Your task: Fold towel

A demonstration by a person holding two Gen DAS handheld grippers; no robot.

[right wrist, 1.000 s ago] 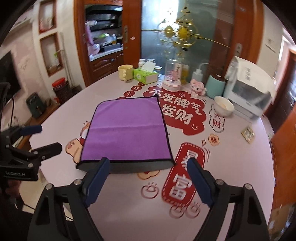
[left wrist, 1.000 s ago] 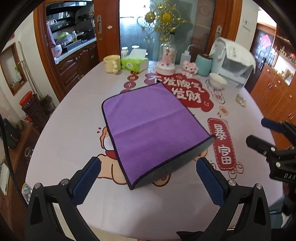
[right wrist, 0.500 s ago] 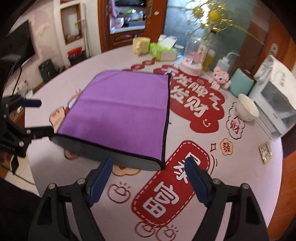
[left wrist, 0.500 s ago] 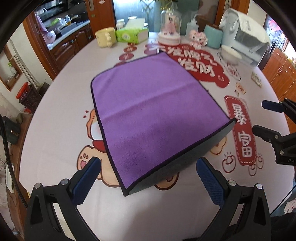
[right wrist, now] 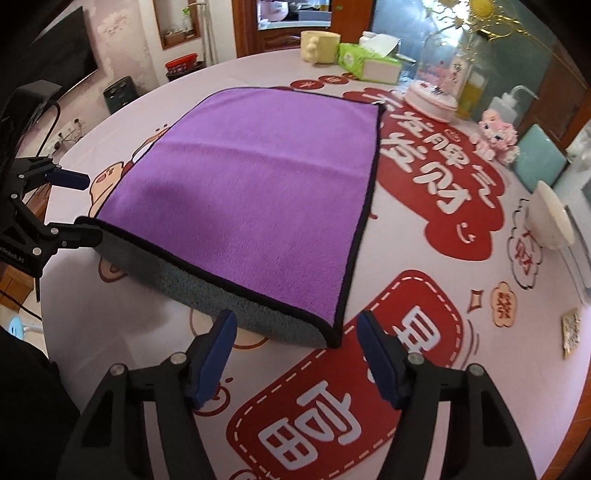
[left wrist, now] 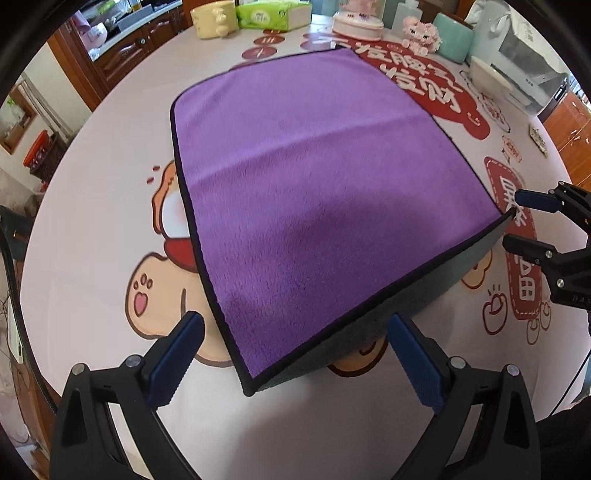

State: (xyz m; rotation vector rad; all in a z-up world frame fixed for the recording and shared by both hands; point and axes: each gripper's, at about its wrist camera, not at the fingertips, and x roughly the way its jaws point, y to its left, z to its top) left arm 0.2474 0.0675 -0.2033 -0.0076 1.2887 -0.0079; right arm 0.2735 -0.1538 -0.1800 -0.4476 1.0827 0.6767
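A purple towel [left wrist: 314,192] with a black hem lies spread flat on the round table; its near edge is turned under and shows a grey underside [left wrist: 388,325]. It also shows in the right wrist view [right wrist: 255,192]. My left gripper [left wrist: 295,339] is open, its jaws astride the towel's near left corner. My right gripper [right wrist: 297,339] is open, its jaws astride the near right corner [right wrist: 332,338]. Each gripper shows in the other's view: the right one [left wrist: 517,218] at the right corner, the left one [right wrist: 81,206] at the left corner.
The printed tablecloth [right wrist: 424,206] covers the table. At the far edge stand a yellow mug [left wrist: 214,18], a green tissue box [left wrist: 273,14], a glass dome [right wrist: 439,85], a pink toy [right wrist: 498,136], a teal canister [right wrist: 539,158] and a white bowl [right wrist: 554,218].
Both grippers have moved down and forward to the towel's near corners. The right gripper's jaws have narrowed a little. The towel has not moved.
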